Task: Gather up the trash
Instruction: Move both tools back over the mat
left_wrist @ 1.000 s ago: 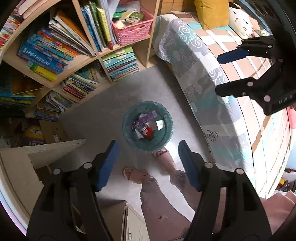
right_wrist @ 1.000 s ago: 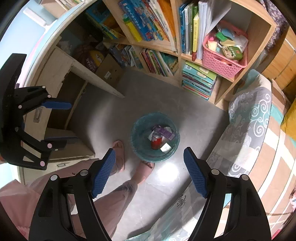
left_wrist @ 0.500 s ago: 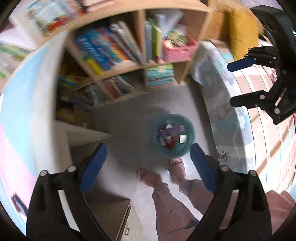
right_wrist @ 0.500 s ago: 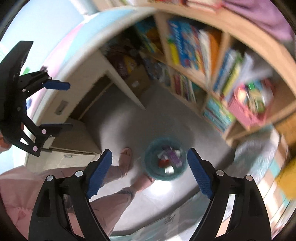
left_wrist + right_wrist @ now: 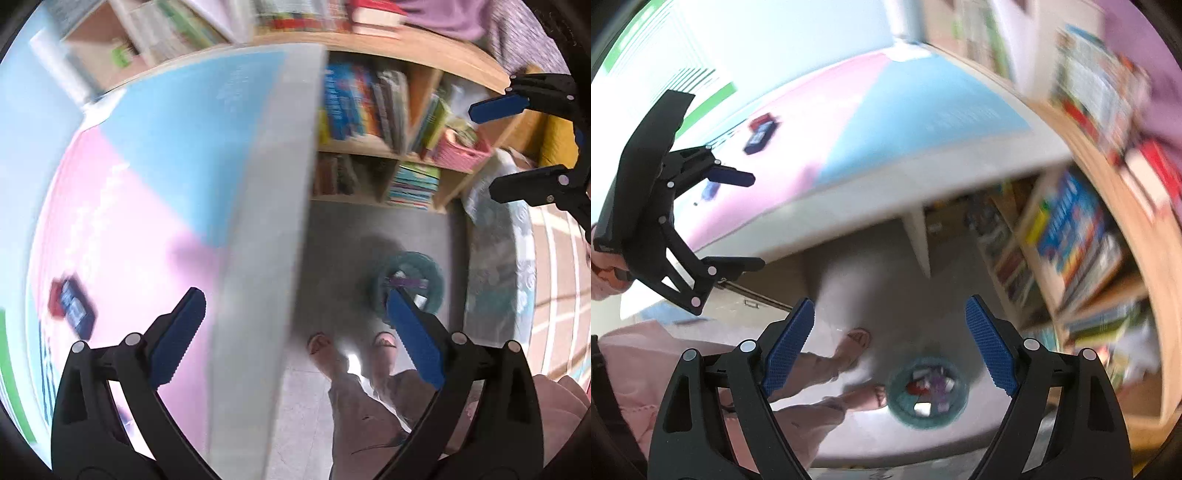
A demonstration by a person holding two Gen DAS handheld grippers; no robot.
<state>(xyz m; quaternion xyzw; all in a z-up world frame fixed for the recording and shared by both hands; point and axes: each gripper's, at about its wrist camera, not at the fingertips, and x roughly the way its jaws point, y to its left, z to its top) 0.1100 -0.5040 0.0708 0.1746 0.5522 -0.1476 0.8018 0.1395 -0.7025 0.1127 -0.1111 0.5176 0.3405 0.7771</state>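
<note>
On the far left of the left wrist view, a small dark blue and red packet (image 5: 72,308) lies on the pink part of the table (image 5: 122,229), whose top is pink near the camera and light blue farther off, with a pale grey edge running down the middle of the picture. The left gripper (image 5: 291,336) hangs over that edge, its jaws spread wide after having just been opening, with nothing between the blue pads. Right of the table edge is grey floor, and on it stands the round teal trash bin (image 5: 434,280), partly hidden by the gripper's right finger; a purple wrapper shows inside it. A person's two sandalled feet (image 5: 384,341) stand just beside the bin, nearer the camera. Behind it is a wooden bookshelf (image 5: 373,147) packed with books and a pink basket (image 5: 461,151). At the right edge the right gripper (image 5: 517,147) hangs in the air beside a patterned bed cover (image 5: 495,258).

From the right wrist view, the left gripper (image 5: 738,221) is at the left over the table, and the same packet (image 5: 761,134) lies beyond it. The right gripper (image 5: 890,350) has its jaws apart and empty, having opened further within the last second. Below it the trash bin (image 5: 956,410) holds red, white and purple scraps.
</note>
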